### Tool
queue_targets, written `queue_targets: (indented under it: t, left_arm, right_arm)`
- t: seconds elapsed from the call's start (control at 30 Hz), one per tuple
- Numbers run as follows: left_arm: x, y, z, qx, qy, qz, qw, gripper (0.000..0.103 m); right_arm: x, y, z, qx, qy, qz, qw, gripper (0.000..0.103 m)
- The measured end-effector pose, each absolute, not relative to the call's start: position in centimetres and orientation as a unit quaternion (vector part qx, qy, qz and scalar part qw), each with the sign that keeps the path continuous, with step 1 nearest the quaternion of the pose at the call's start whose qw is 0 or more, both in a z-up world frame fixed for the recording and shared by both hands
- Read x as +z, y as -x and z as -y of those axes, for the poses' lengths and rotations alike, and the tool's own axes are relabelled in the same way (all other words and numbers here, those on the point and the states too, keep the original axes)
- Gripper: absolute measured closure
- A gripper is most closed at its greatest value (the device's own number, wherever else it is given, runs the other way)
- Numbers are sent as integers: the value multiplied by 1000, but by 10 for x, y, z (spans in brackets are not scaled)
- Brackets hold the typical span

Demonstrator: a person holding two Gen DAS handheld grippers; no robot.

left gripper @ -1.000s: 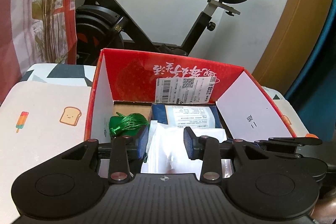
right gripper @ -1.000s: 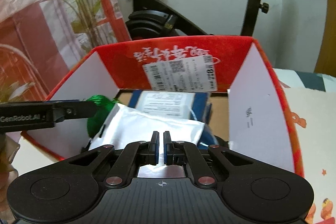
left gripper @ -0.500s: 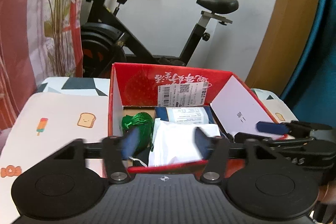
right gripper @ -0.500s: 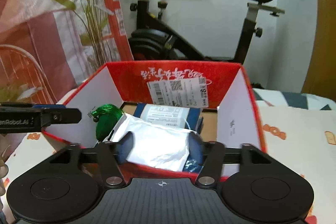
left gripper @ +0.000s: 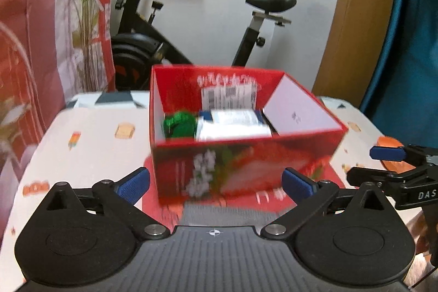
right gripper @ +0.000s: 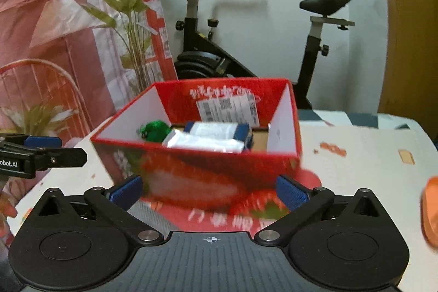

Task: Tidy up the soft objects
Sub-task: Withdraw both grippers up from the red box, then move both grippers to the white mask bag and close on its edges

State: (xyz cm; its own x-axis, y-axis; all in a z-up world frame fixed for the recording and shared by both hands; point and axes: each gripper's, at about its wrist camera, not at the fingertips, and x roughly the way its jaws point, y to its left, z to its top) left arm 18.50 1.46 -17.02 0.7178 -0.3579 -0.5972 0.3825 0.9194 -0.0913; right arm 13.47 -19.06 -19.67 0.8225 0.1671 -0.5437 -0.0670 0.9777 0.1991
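A red strawberry-print box [left gripper: 241, 168] [right gripper: 197, 174] stands open on the table. Inside lie a green tassel bundle [left gripper: 179, 123] [right gripper: 153, 129], a white plastic pouch [left gripper: 232, 132] [right gripper: 202, 142] and a blue package with a white label [left gripper: 232, 115] [right gripper: 216, 129]. My left gripper [left gripper: 216, 182] is open and empty, in front of the box and apart from it. My right gripper [right gripper: 209, 189] is open and empty, also in front of the box. Each gripper shows at the edge of the other's view, the right [left gripper: 394, 163] and the left [right gripper: 35, 152].
The table [left gripper: 90, 149] has a white cloth with small food prints. The box's red lid [right gripper: 219, 215] lies under its front. An orange object [right gripper: 431, 210] sits at the right. An exercise bike [left gripper: 191, 26], a plant [right gripper: 131, 26] and a curtain stand behind.
Both grippers have pulled back and up out of the box. The right gripper, shut over the white pouch before, has opened wide. The left has also opened wider. The pouch stays in the box.
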Motion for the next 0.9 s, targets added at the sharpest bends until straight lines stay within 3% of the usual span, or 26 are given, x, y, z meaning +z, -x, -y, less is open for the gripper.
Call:
queue_targets:
  t: [0.33,0.9]
  left_arm:
    - [-213,-153,-12,-180,-33,-351,918,0]
    - [-254,-148,-15,-168,-23,-385,907,0]
  right_arm:
    - [-243,-79,189,42,-101,-339,934,0]
    - [-301,-80,201,-13,-151,-426,892,0]
